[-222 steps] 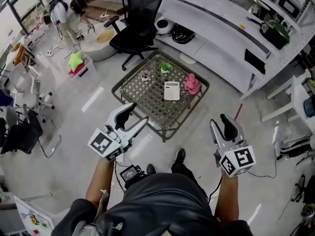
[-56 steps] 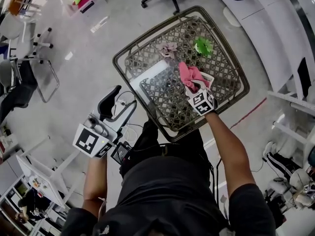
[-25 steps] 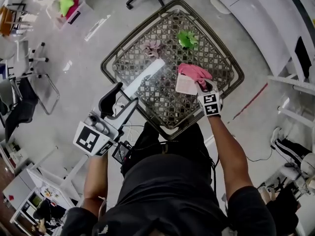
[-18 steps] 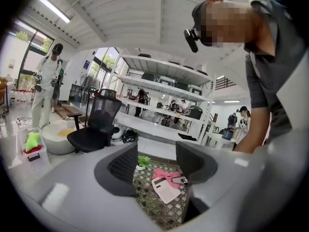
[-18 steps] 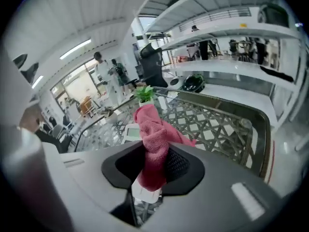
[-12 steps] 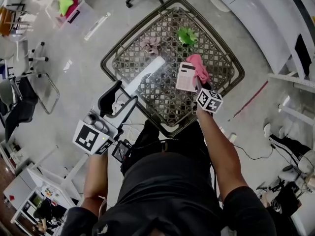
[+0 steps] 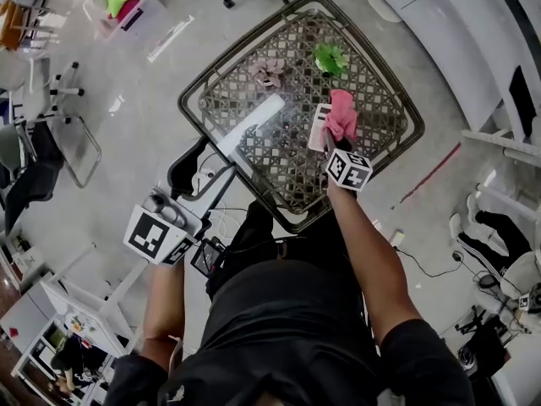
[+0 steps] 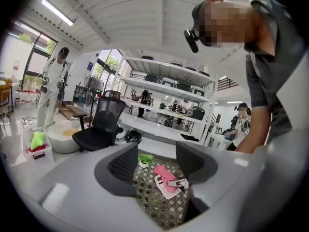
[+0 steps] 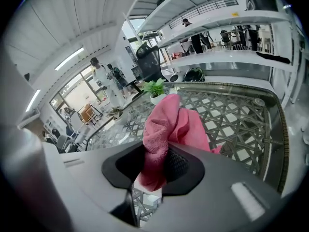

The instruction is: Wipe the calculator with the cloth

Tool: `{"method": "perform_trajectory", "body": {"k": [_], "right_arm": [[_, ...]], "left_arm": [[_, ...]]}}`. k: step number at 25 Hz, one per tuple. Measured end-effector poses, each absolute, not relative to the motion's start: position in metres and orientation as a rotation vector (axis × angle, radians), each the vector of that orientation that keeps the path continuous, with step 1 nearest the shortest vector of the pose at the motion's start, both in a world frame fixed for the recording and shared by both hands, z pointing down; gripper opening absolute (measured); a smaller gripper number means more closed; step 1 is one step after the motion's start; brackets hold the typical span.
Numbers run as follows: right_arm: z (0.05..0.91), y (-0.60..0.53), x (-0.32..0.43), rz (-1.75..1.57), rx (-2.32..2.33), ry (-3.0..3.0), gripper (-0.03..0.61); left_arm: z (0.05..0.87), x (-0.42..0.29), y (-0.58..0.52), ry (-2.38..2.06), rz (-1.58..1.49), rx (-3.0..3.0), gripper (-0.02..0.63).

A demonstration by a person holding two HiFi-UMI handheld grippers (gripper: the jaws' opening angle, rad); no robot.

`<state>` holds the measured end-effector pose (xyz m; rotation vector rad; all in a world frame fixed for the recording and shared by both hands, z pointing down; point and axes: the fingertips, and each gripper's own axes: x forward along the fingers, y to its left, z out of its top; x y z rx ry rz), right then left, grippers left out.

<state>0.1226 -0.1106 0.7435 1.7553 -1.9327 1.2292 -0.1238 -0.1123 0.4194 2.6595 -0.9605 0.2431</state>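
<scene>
Cloth (image 7: 342, 117) clenched in our right gripper (image 7: 340, 147) hangs over the right side of the calculator (image 7: 319, 129), which lies on the table (image 7: 380, 108) just above that gripper in the frame, its long axis running top to bottom.

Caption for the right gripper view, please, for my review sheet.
Right gripper shut on the pink cloth over the lattice-topped table, small potted plant behind.

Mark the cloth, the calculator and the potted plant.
cloth (image 9: 177, 124): right gripper view, bunched middle fold.
calculator (image 7: 318, 134): head view, bare left strip.
potted plant (image 7: 330, 58): head view, green leaves.
</scene>
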Motion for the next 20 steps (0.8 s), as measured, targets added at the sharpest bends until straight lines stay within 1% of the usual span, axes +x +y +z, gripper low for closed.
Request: {"method": "perform_trajectory", "body": {"k": [8, 14, 20], "right_arm": [[0.749, -0.110, 0.082, 1.140, 1.576, -2.011, 0.095], [0.753, -0.100, 0.061, 0.871, 1.275, -2.080, 0.095], [0.755, -0.087, 0.076, 0.648, 1.055, -2.085, 0.095]], "left_arm": [[0.423, -0.139, -0.106, -0.990, 0.241, 2.632, 0.288], [0.424, -0.141, -0.102, -0.983, 0.239, 2.607, 0.288], [0.424, -0.141, -0.108, -0.989, 0.233, 2.622, 0.288]]}}
